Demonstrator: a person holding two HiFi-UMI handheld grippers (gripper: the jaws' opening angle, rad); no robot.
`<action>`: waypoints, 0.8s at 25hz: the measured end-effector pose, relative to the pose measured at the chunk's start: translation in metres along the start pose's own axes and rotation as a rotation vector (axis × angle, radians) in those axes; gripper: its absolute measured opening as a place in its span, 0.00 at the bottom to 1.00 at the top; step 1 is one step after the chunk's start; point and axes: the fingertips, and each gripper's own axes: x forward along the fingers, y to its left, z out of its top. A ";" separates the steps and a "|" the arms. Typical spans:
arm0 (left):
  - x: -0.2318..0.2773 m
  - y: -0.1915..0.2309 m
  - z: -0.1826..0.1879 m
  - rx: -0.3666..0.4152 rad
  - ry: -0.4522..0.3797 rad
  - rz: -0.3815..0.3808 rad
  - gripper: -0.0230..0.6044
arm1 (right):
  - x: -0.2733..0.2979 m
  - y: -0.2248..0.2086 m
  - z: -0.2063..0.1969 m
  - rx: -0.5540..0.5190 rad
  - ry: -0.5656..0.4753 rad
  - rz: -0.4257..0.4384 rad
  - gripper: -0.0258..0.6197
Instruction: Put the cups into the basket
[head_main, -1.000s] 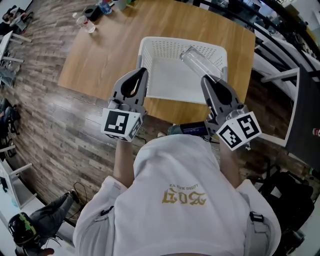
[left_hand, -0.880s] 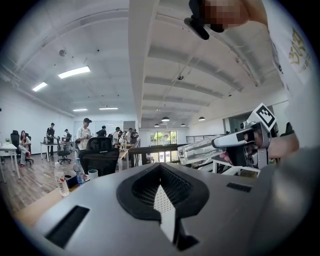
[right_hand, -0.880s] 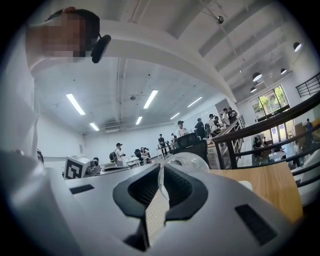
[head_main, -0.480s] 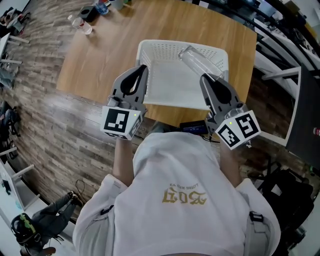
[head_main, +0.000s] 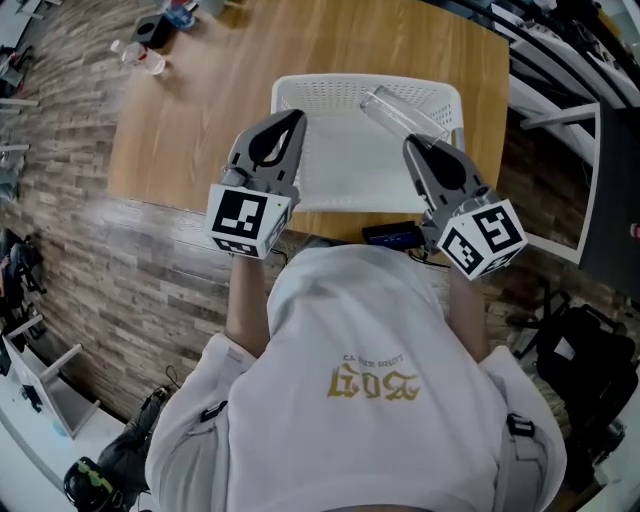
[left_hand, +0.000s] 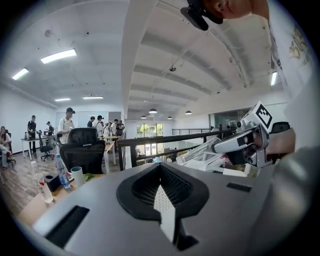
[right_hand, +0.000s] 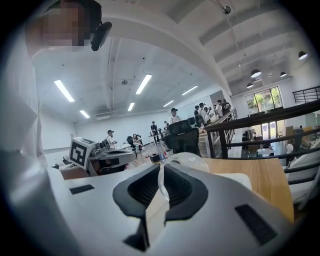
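Note:
A white plastic basket (head_main: 447, 95) stands on the wooden table. My right gripper (head_main: 412, 146) hangs over its right half, shut on the rim of a clear cup (head_main: 398, 111) that tilts out towards the basket's far side. In the right gripper view the jaws pinch the cup's (right_hand: 189, 162) thin wall. My left gripper (head_main: 296, 118) is shut with nothing in it, over the basket's left edge. The left gripper view shows the right gripper (left_hand: 240, 144) with the clear cup (left_hand: 199, 150) in it. The basket floor that I can see is bare.
At the table's far left corner stand a bottle and small cups (head_main: 148, 38); these are the bottle (left_hand: 60, 172) and a white cup (left_hand: 77, 176) in the left gripper view. A dark flat object (head_main: 393, 236) lies at the table's near edge. A black chair (right_hand: 182, 136) stands beyond.
Both grippers have edged slightly forward over the basket, and the head view has shifted. The right gripper keeps its hold on the clear cup.

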 end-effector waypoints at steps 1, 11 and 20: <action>0.002 0.000 -0.003 0.001 0.011 -0.010 0.05 | 0.000 -0.003 -0.003 0.000 0.015 -0.012 0.08; 0.026 -0.022 -0.042 0.087 0.175 -0.139 0.05 | 0.007 -0.003 -0.027 -0.055 0.152 -0.023 0.08; 0.031 -0.025 -0.062 0.189 0.286 -0.183 0.05 | 0.018 -0.002 -0.047 -0.052 0.230 -0.017 0.08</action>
